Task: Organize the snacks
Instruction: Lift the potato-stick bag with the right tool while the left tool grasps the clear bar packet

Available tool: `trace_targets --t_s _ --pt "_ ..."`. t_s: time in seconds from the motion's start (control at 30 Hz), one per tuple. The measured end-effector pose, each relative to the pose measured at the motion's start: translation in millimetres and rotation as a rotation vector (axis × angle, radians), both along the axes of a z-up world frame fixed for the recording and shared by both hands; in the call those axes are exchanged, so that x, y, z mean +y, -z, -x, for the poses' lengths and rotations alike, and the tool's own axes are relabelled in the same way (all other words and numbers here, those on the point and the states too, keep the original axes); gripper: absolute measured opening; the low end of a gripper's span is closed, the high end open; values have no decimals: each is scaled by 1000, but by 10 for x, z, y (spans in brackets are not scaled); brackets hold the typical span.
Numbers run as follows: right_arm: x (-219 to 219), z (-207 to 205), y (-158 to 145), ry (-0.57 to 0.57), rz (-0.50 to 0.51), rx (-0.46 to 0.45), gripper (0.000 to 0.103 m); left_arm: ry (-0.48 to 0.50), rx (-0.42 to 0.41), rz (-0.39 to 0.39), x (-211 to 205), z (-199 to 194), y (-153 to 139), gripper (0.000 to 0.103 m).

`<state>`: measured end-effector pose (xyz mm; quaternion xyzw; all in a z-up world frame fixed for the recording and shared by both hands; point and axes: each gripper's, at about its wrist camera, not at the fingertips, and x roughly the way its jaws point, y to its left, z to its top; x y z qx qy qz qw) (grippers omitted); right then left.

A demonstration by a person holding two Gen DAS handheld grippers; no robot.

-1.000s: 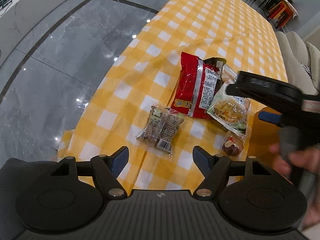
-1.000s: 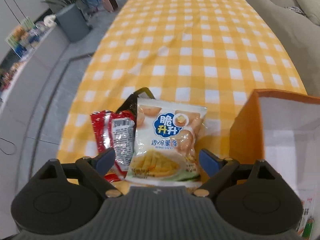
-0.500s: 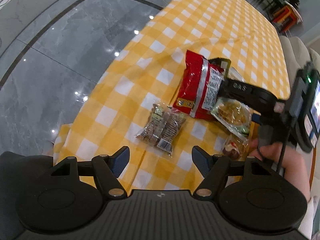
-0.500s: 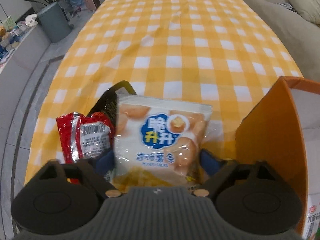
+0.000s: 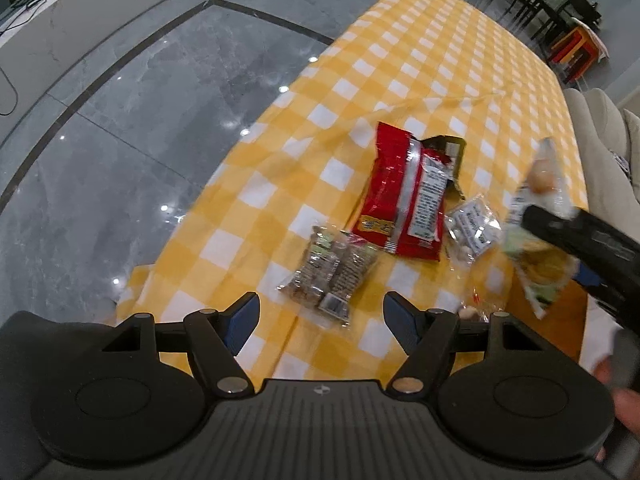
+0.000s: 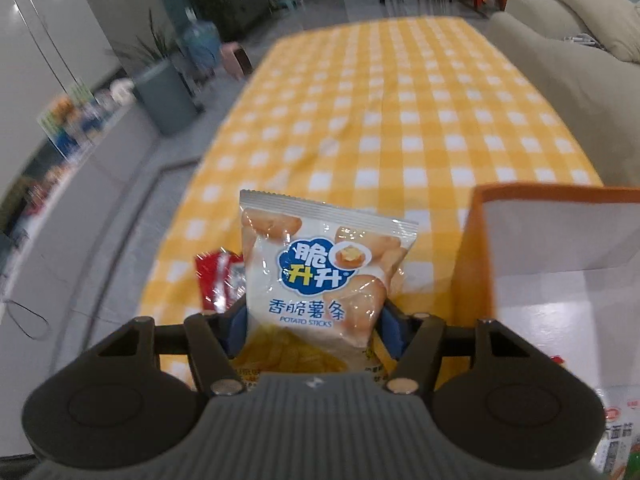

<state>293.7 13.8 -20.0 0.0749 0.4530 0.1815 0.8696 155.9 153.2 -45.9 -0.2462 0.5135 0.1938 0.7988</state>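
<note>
Between the right gripper's (image 6: 314, 330) pads: the potato-stick bag (image 6: 320, 276), lifted.
Its jaws have just been closing and now pinch the bag's lower half beside the orange box (image 6: 474, 264); left gripper (image 5: 320, 318) gapes wide, empty, above the clear nut packet (image 5: 332, 272).

Nut packet (image 5: 330, 272) lies left of the foil bag (image 5: 404, 196) on the tablecloth (image 5: 420, 64).

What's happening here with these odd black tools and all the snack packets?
A person is sorting snacks with a handheld gripper in each hand. The right gripper has just closed its jaws on a potato sticks bag, held above the yellow checked tablecloth beside an orange box. The left gripper hangs open over a clear packet of dark snacks; a red packet lies flat nearby.
</note>
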Motion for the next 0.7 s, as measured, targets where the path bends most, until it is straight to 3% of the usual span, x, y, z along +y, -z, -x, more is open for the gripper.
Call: trace_targets --t_s 0.17,0.33,0.53,0.63,0.7 --pt "-500 267 -312 -1 -126 -65 62 30 -47 -6 -166 -53 4 83" --pt "-953 447 -418 5 -200 -88 62 90 -88 -2 -373 -140 102 83" --pt "-1313 466 -405 15 -227 -66 63 110 -7 -189 -486 -276 295 83" --pt "-1349 444 -333 16 -220 -75 63 117 36 -248 -466 -361 435 83" --pt "-1387 418 -278 -6 -272 -61 63 124 79 -267 -433 -390 561 83"
